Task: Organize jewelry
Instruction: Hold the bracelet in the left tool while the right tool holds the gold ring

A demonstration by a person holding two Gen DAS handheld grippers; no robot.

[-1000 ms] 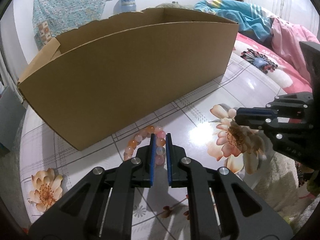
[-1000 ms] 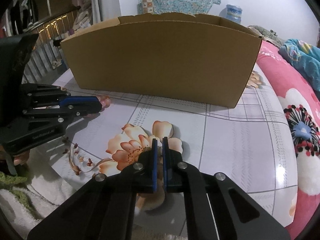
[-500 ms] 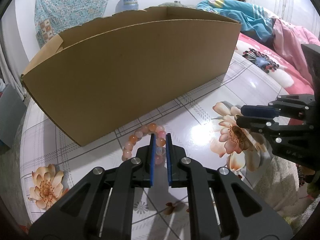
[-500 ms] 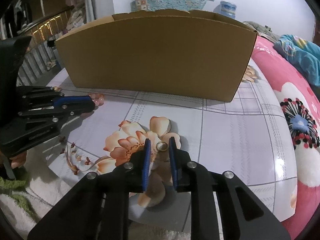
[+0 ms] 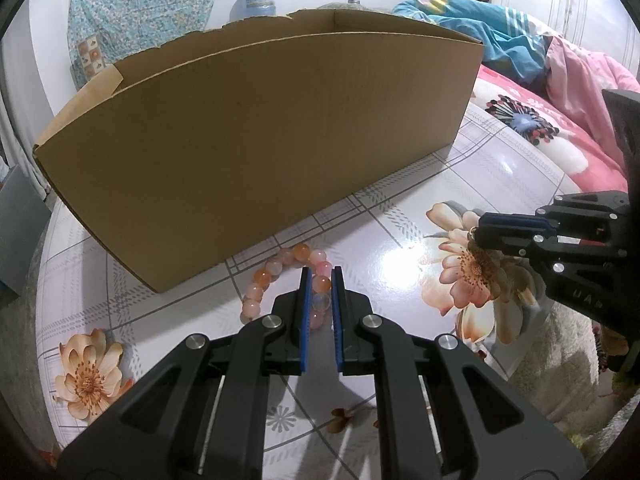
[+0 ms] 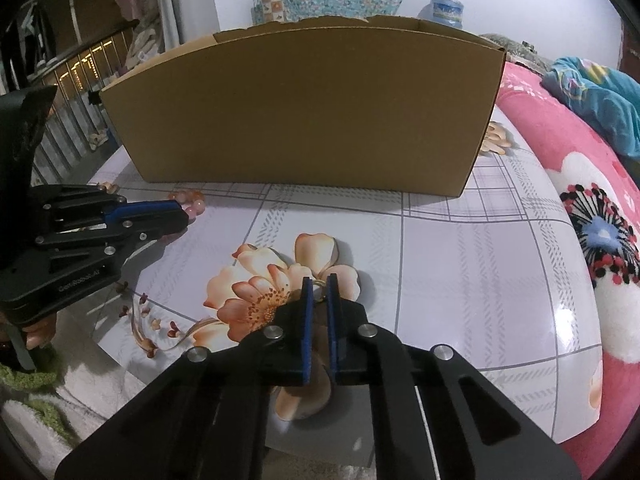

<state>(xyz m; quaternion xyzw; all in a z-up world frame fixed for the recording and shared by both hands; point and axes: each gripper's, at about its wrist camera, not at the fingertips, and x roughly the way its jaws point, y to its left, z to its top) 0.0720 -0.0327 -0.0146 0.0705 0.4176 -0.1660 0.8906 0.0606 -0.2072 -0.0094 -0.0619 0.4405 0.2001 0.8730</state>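
Bracelet (image 5: 291,280): loop of round pink, orange and clear beads; lies flat on the table just before the cardboard box (image 5: 256,152), near its front-left corner.
Ring (image 6: 319,289): small gold-toned band; before the box, well right of the bracelet.
Box: brown, open-topped, upright.

Indoor overhead light, sharp center, heavy fisheye warp.
White glare patch on the glossy table (image 5: 404,260) near the beads; cardboard box (image 5: 260,152) face dim and bowed; black vignette at corners; soft shadows under each tool; far-left background dark in right view.
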